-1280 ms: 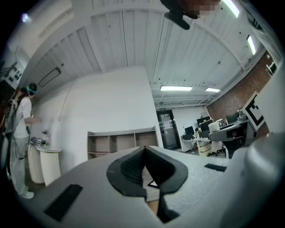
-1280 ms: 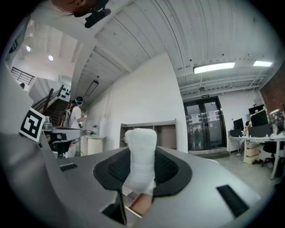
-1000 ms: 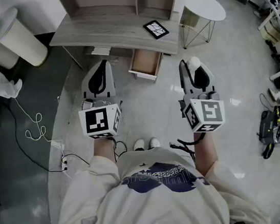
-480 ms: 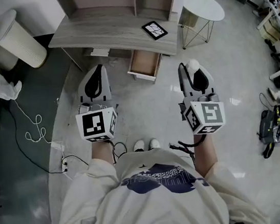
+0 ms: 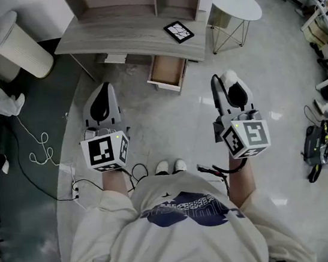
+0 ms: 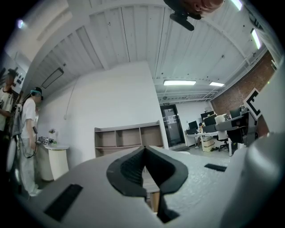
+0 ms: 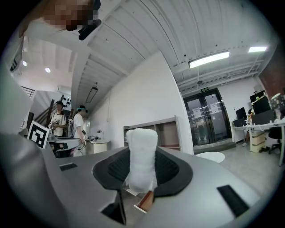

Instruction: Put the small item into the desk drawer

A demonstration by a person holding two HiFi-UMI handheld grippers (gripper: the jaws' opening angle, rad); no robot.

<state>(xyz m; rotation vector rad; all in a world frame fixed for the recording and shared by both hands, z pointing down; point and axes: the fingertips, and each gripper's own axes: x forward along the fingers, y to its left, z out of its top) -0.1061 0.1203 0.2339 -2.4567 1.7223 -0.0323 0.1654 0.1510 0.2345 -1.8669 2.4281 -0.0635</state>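
R gripper point(image 5: 230, 83) jaws easing apart, white roll point(image 7: 141, 153) upright btwn pads, clearest in own view; L gripper point(image 5: 100, 100) jaws clenched, empty. Head view: drawer point(image 5: 168, 71) open ahead.

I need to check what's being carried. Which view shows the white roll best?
The right gripper view: the white roll stands large between the right gripper's jaws. The head view shows only its small white tip; the left gripper view shows none.

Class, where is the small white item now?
The small white item sits between the opening jaws of the right gripper, on the head view's right, above the floor and short of the open desk drawer.
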